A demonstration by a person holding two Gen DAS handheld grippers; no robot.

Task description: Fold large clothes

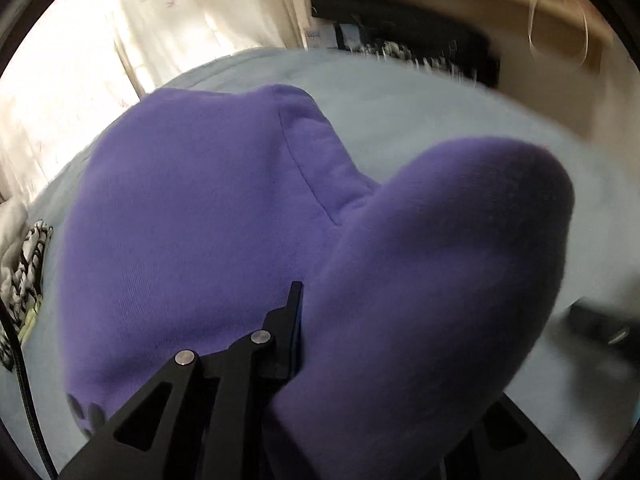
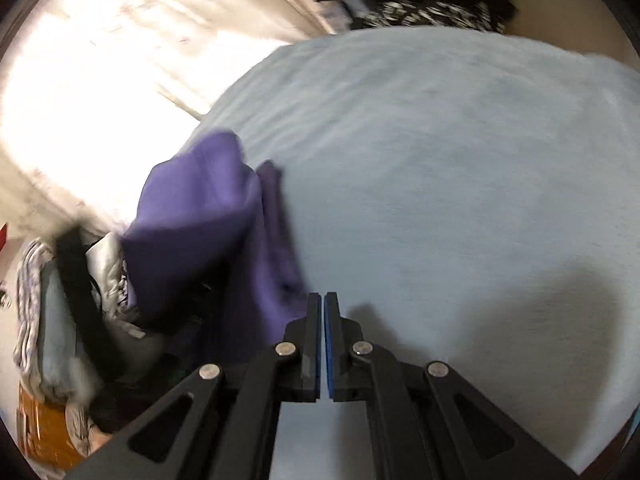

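The left gripper [image 1: 304, 320] pinches a bunch of the purple hoodie [image 1: 192, 208]; one finger shows, the other is buried under the fabric that bulges over it on the right. The cloth hangs and billows ahead of those jaws, above the pale blue bed [image 1: 400, 104].

The right gripper [image 2: 322, 300] has its jaws pressed together on nothing. From there the hoodie [image 2: 200, 220] hangs ahead and to the left, well apart from the tips, with bare bed [image 2: 440, 160] straight ahead.

As I judge it, the garment is being carried over to be laid out. To do it well, the left should lower the cloth flat onto the open sheet rather than drop it in a heap, and the right needs to spread its jaws and take a second edge so the two can pull it smooth.
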